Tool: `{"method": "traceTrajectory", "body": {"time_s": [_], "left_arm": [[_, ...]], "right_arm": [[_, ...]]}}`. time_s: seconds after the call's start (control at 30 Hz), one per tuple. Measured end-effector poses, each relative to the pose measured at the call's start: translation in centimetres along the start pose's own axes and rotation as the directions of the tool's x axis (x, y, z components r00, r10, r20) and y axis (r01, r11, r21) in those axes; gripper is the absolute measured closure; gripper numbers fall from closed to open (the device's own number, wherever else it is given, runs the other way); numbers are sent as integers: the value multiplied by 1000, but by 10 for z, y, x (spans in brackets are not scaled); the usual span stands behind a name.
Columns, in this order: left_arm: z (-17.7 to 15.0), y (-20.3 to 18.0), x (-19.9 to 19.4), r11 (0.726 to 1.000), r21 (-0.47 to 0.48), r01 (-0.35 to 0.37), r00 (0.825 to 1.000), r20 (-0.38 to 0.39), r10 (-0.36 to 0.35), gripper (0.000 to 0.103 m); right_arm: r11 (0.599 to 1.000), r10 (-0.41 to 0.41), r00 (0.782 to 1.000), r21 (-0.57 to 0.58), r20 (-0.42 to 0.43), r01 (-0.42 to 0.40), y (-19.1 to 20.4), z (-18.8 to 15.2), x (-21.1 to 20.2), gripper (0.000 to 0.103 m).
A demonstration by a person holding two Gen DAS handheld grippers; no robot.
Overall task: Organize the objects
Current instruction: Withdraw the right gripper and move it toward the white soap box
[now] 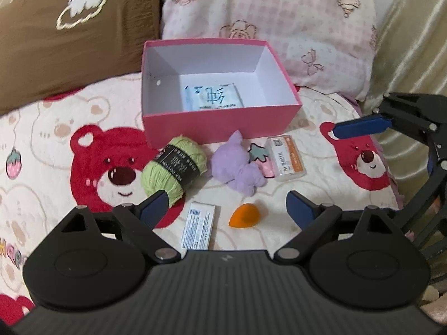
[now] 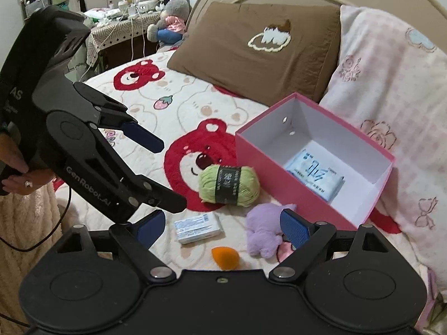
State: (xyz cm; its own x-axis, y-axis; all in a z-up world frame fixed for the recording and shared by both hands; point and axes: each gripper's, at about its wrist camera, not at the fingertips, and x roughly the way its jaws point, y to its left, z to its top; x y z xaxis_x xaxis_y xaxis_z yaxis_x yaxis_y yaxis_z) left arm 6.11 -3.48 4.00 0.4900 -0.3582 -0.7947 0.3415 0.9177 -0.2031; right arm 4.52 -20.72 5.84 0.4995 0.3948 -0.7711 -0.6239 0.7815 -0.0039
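While both grippers hang over the bed [image 1: 321, 195], nothing is held in either one. The left gripper [image 1: 226, 206] has its jaws spread wide, and only the blanket and small things show between them. The right gripper [image 2: 220, 224] is spread wide too, with nothing pressed between its blue pads.

A pink box [image 1: 220, 128] sits open on the bear blanket, near the pillows. Inside it, flat on the white bottom, lies a pack of wipes [image 1: 213, 97]. All the other things lie on the blanket in front of the box.

A ball of green yarn [image 1: 174, 166] with a black paper band lies just beside the front wall of the box, close to the left gripper's left pad. To the right of it is a purple plush toy [image 1: 236, 164]. A small pink thing with a green leaf pokes out from under the plush; it is too hidden to name. Beside that is a clear little case with an orange label [image 1: 286, 157].

Nearer to the left gripper lie a small white box with blue print [image 1: 199, 224] and an orange makeup sponge [image 1: 243, 215], side by side but apart.

In the right wrist view, a person's hand [image 2: 16, 178] holds the handle of the left gripper. Behind the box rest a brown pillow [image 2: 257, 53] and a pink pillow [image 2: 391, 89].
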Motion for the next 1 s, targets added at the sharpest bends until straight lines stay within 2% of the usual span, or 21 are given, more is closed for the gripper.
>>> {"method": "traceTrajectory", "body": {"time_s": [0.27, 0.47, 0.67, 0.8, 1.0], "left_arm": [[-23, 29, 21, 991, -133, 5, 999, -48, -11, 12], [-36, 40, 33, 986, -161, -50, 997, -72, 38, 12], [-45, 48, 48, 975, -210, -69, 995, -87, 52, 13], [-50, 52, 61, 962, -239, -132, 990, -82, 115, 13], [-59, 61, 69, 949, -291, -118, 992, -77, 100, 13]], "right_arm": [[1000, 16, 999, 14, -31, -15, 14, -4, 22, 11], [999, 37, 998, 16, -56, -36, 21, -11, 43, 11], [998, 57, 993, -16, -100, -59, 29, -20, 65, 11], [998, 60, 991, -7, -120, -61, 36, -22, 80, 11], [997, 73, 990, -17, -120, -76, 52, -22, 98, 12]]}}
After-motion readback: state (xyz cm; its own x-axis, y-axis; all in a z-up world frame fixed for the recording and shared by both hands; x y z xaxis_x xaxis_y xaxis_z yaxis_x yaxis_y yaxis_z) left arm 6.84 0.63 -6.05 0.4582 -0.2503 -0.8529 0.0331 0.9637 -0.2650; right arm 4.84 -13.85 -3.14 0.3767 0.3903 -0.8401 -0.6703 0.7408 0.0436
